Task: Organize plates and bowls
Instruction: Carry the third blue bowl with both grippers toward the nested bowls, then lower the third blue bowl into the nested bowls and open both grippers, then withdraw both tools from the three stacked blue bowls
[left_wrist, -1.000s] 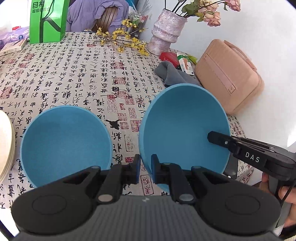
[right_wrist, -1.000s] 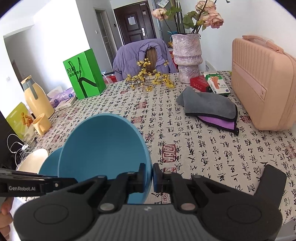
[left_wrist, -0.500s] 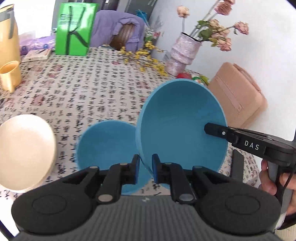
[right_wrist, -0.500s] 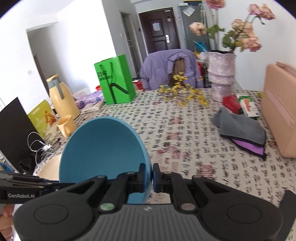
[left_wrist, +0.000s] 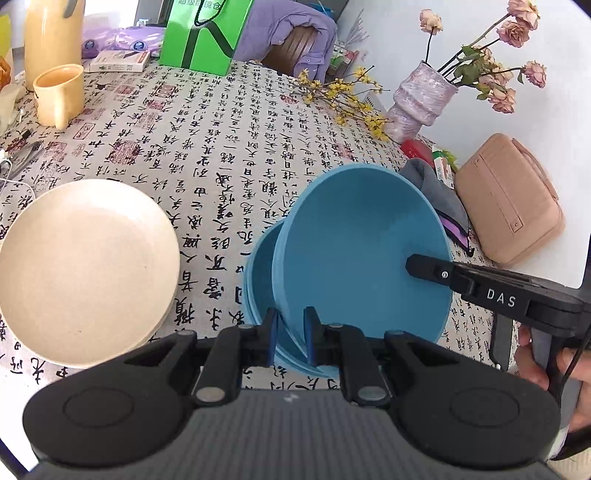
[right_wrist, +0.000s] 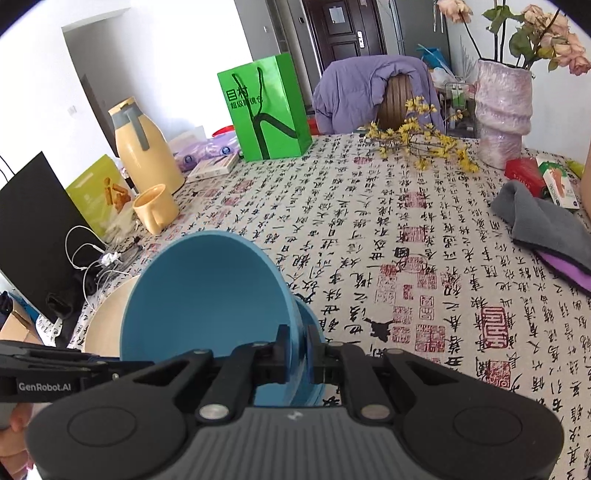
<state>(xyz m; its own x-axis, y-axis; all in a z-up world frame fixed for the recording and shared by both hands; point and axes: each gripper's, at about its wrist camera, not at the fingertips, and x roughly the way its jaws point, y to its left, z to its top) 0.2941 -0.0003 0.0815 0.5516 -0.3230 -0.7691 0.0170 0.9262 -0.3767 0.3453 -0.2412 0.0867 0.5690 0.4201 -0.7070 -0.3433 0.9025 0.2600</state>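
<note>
Item, stacking step under way: the left tool (left_wrist: 290, 338) and the right tool (right_wrist: 300, 356) are each pinching the rim of one tilted blue bowl (left_wrist: 364, 254), hanging it just over the second blue bowl (left_wrist: 260, 273) resting on the bench (left_wrist: 221, 155). Judging from this, the next move is calling for levelling and lowering before both tools are letting go. The left view is showing the cream plates (left_wrist: 86, 266) whole, beside the left tool; the right view is giving only a sliver.

Upper blue bowl (left_wrist: 354, 251), matte, tipped steeply w/ rim pinched both sides, hangs over & partly inside 2nd blue bowl (left_wrist: 260, 280) sitting on the cloth; cream plate stack (left_wrist: 85, 273) lies flat at its 9 o'clock.
</note>
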